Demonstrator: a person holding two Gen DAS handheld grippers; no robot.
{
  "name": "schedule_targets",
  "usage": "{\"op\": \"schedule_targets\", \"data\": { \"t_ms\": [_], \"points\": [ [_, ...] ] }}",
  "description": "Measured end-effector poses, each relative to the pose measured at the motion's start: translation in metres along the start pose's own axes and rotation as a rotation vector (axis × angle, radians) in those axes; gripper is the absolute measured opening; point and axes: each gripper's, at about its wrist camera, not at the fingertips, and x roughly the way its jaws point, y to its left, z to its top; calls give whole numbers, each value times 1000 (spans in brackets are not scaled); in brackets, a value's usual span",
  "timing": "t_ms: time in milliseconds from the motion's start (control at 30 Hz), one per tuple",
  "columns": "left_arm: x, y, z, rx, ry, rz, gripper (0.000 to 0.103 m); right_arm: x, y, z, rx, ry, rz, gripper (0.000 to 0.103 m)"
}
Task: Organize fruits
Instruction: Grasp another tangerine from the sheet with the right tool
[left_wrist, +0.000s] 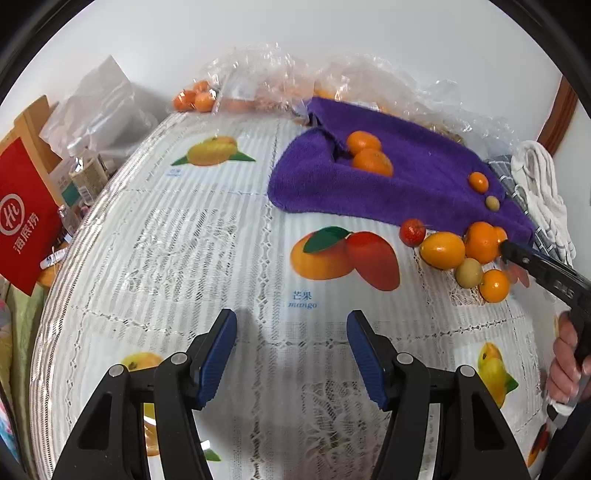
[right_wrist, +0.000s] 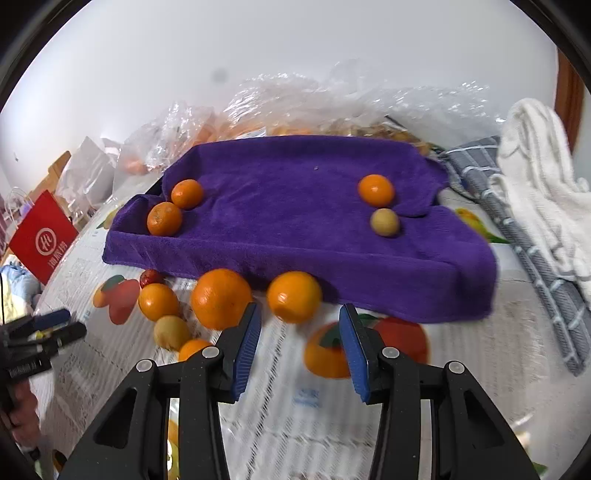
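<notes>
Right now the right gripper (right_wrist: 300, 343) is the one in business: its blue pads stand spread with nothing between them, hanging over the tablecloth (right_wrist: 280, 424) just short of the loose fruit. Dead ahead at twelve o'clock, a touch left of the centre line, sits a round orange (right_wrist: 294, 296), tight against the front edge of the purple towel (right_wrist: 295, 206). A bigger orange (right_wrist: 221, 298) lies at about eleven o'clock, right by the tip of the left-hand pad. Both are round, so there is no long axis to line up with; what counts is which one ends up centred in the gap.

Over on the other side, the left gripper (left_wrist: 291, 354) is also spread and empty above bare cloth, with the fruit cluster far off at its two o'clock. So the right hand is clearly nearer. Four fruits already rest on the towel, two at each end.
</notes>
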Motion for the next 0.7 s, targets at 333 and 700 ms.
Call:
{"op": "schedule_targets", "data": {
  "t_ms": [333, 700],
  "points": [
    [0, -5, -9, 18, -38, -6, 74, 26, 7, 5, -24, 34, -4, 43],
    [-11, -46, 43, 73, -100, -98, 71, -20, -8, -12, -30, -61, -52, 35]
  ]
}}
